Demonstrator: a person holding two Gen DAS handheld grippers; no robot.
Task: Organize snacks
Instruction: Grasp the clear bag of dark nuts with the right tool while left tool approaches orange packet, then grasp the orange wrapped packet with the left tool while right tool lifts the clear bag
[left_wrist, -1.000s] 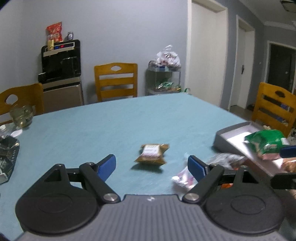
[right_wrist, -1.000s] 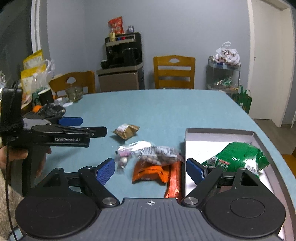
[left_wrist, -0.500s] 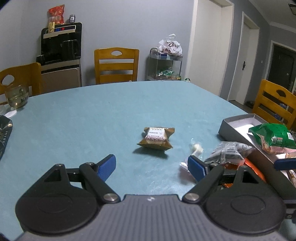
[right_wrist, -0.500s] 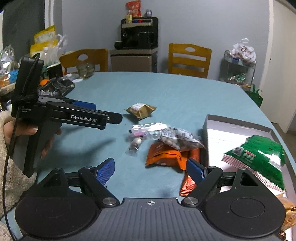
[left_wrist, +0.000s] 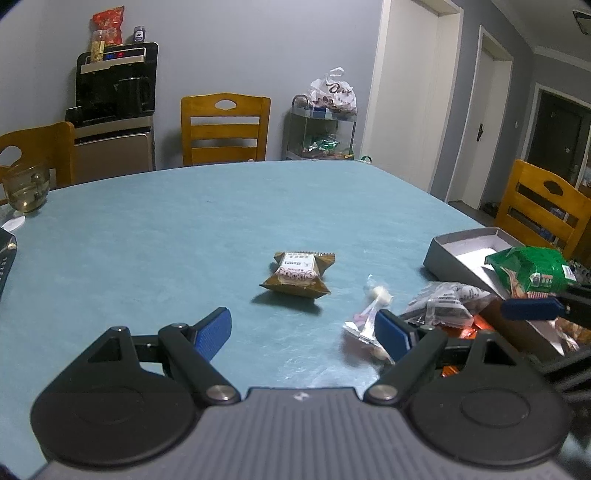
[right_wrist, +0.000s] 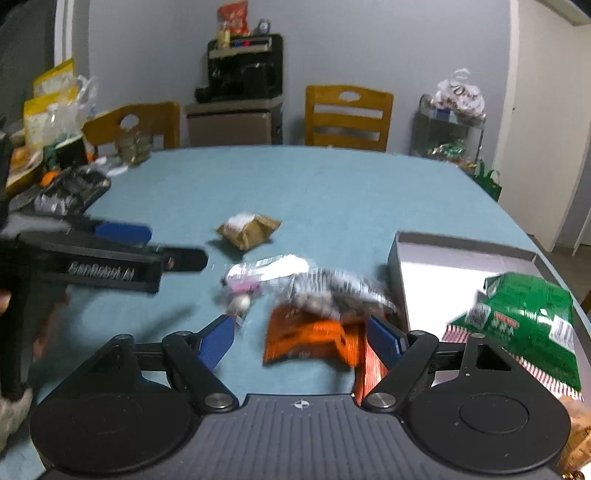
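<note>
Your left gripper (left_wrist: 303, 332) and right gripper (right_wrist: 301, 339) both gape wide, holding nothing. Crinkly brown foil snack packet (left_wrist: 297, 275) lies on teal table (left_wrist: 147, 240); grey cardboard box (right_wrist: 436, 258) holds glossy green bag (right_wrist: 524, 317).

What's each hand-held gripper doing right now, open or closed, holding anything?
Left hand-held gripper: open, holding nothing, above the table.
Right hand-held gripper: open, holding nothing, above the orange packet.
</note>
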